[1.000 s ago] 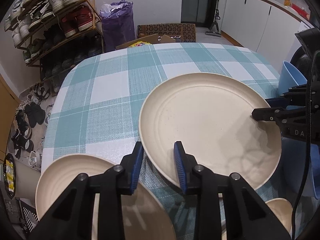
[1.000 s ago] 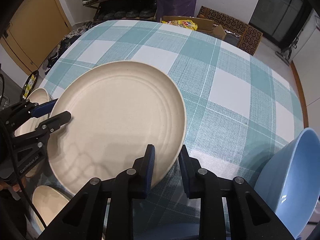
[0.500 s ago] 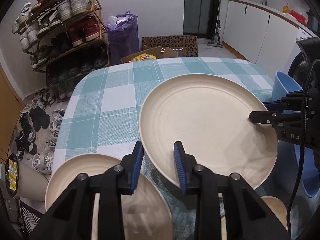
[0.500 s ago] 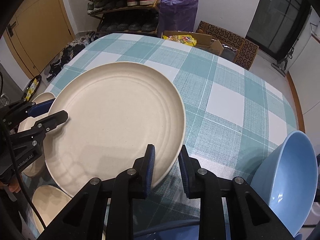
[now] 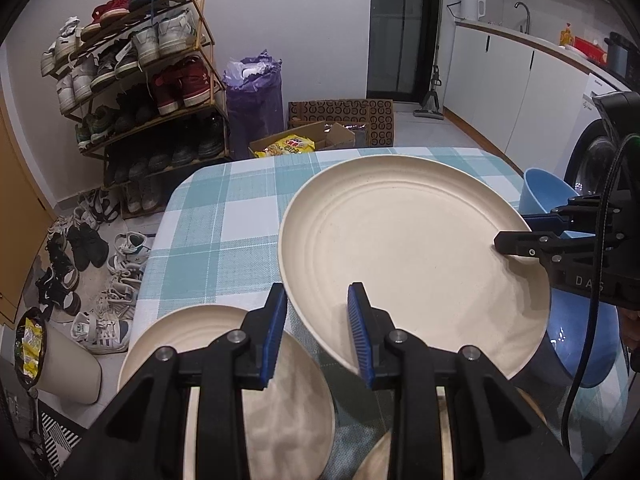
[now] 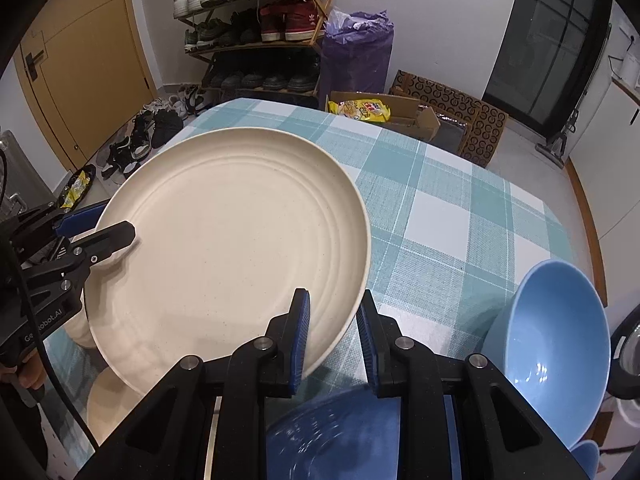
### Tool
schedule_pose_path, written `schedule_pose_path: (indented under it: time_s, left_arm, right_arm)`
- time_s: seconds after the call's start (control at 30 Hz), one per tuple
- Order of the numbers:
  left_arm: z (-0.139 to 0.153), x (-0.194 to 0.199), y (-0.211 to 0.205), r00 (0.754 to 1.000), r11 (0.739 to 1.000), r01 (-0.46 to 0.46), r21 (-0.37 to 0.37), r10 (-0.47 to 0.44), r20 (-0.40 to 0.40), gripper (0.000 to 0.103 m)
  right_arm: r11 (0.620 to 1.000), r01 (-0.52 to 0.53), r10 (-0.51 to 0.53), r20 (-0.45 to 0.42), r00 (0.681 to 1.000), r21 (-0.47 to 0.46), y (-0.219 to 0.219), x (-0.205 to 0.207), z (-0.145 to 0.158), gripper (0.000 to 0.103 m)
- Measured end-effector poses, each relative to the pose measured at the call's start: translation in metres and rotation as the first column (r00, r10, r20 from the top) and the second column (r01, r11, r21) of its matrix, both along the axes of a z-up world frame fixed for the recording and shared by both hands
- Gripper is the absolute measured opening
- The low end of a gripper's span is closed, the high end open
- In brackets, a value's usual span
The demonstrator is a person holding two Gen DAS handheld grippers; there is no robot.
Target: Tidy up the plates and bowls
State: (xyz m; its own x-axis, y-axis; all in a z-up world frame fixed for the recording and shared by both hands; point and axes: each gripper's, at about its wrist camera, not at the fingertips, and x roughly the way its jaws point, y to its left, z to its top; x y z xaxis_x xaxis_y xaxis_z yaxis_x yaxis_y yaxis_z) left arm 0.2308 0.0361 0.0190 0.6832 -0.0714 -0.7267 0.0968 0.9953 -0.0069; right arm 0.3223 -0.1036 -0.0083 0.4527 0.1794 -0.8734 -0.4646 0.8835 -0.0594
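Note:
A large cream plate (image 5: 400, 260) hangs tilted above the checked table (image 5: 224, 216), held by both grippers at opposite rims. My left gripper (image 5: 316, 304) is shut on its near rim in the left wrist view. In the right wrist view the same gripper (image 6: 106, 226) clamps the plate (image 6: 240, 240) at the left. My right gripper (image 6: 333, 308) is shut on the rim nearest it, and shows at the right of the left wrist view (image 5: 520, 232). A smaller cream plate (image 5: 224, 360) lies below my left gripper. Blue bowls (image 6: 560, 340) (image 6: 332, 432) sit below and right of my right gripper.
The teal checked cloth (image 6: 460, 200) covers the table's far half. More cream dishes (image 6: 108, 400) lie under the lifted plate. Beyond the table stand a shoe rack (image 5: 140, 80), a purple bag (image 5: 252, 100) and cardboard boxes (image 5: 340, 120). A hand (image 6: 24, 376) grips the left tool.
Both grippers have risen together with the large plate, which now hangs higher above the table. More of the room and floor shows beyond the table.

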Motion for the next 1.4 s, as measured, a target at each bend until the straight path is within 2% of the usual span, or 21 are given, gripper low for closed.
schedule_pose_path:
  time_s: [0.47, 1.4]
  left_arm:
    - [0.025, -0.038, -0.001, 0.998, 1.0, -0.009, 0.002, 0.009, 0.054, 0.03]
    - [0.03, -0.113, -0.005, 0.994, 1.0, -0.022, -0.006, 0.023, 0.104, 0.03]
  right_arm:
    - [1.0, -0.019, 0.018, 0.044, 0.999, 0.018, -0.001, -0.038, 0.03, 0.024]
    - [0.999, -0.037, 0.034, 0.099, 0.995, 0.03, -0.007, -0.121, 0.049, 0.024]
